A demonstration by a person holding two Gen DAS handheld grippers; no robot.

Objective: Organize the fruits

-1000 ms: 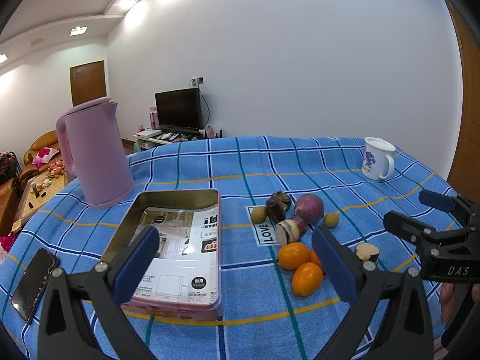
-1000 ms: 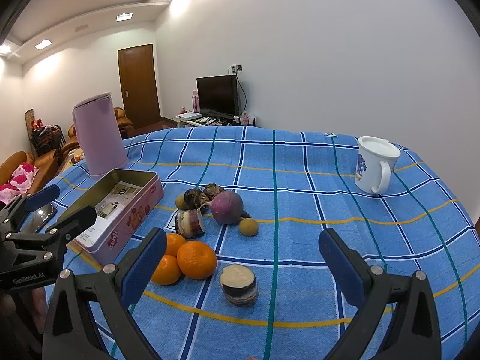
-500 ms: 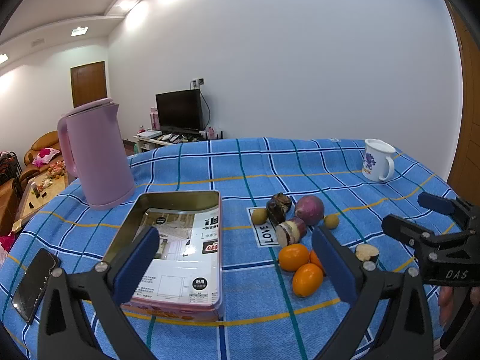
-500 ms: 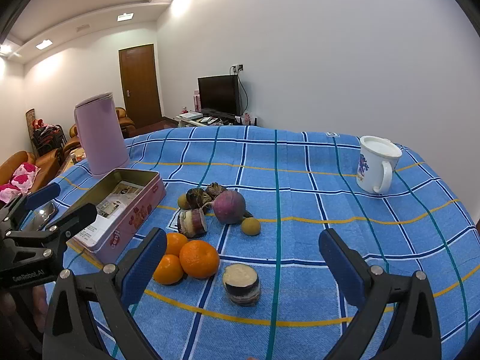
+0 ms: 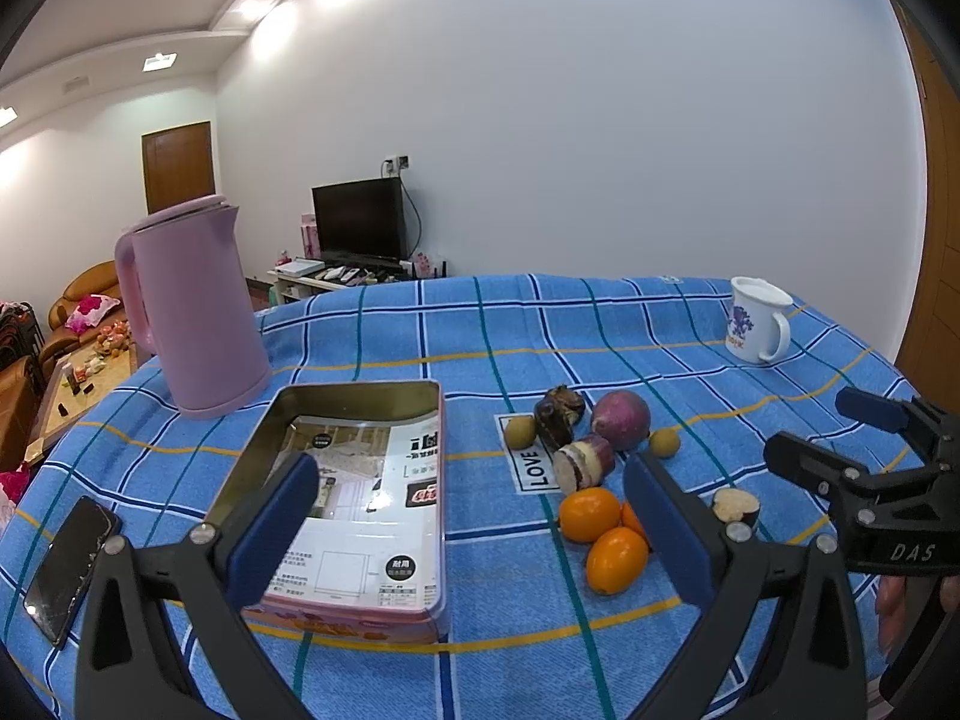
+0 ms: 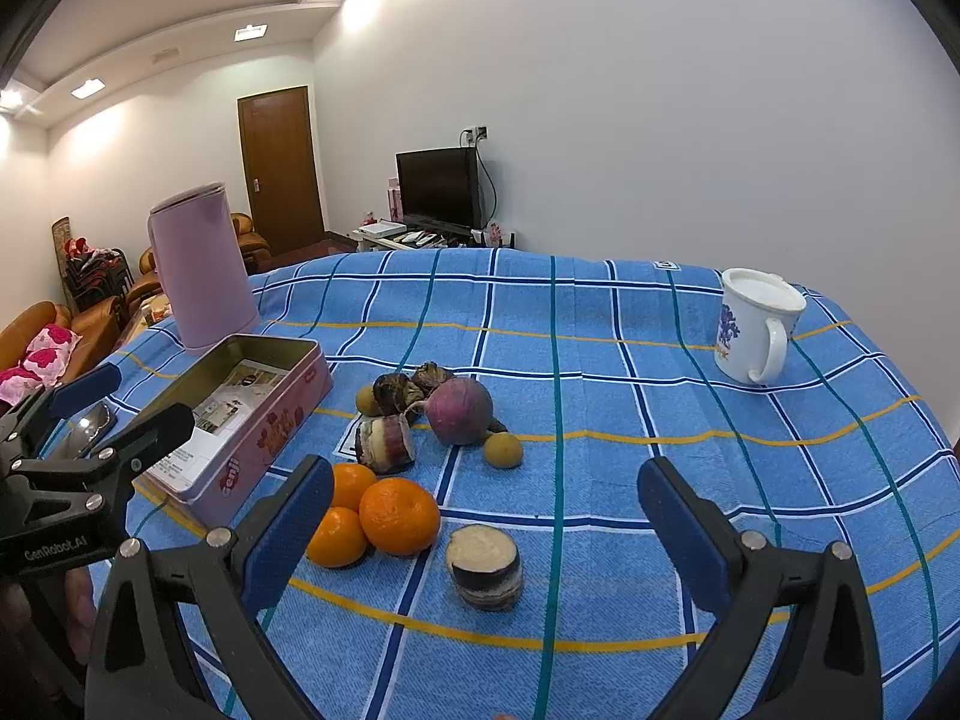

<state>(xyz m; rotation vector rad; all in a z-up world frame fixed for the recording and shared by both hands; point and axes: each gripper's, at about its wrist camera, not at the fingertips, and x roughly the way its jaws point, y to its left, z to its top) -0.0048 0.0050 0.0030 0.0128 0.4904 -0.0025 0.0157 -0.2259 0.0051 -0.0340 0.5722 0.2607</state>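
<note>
Item: three round orange tangerines (image 6: 384, 516), clustered on blue plaid tablecloth (image 6: 600, 372) beside open pink rectangular tin (image 6: 240, 414)
Left gripper (image 5: 468, 516), right gripper (image 6: 486, 525): both spread wide, empty
Advice: straddle nearest tangerine squarely, close gently

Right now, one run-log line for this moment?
left gripper: open | right gripper: open | oranges: on cloth | tin: holds no fruit

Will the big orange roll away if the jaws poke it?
Probably a little. The big orange looks round, so a push could roll it. It touches the other oranges, which may stop it. The tablecloth looks rough, likely slowing it.
</note>
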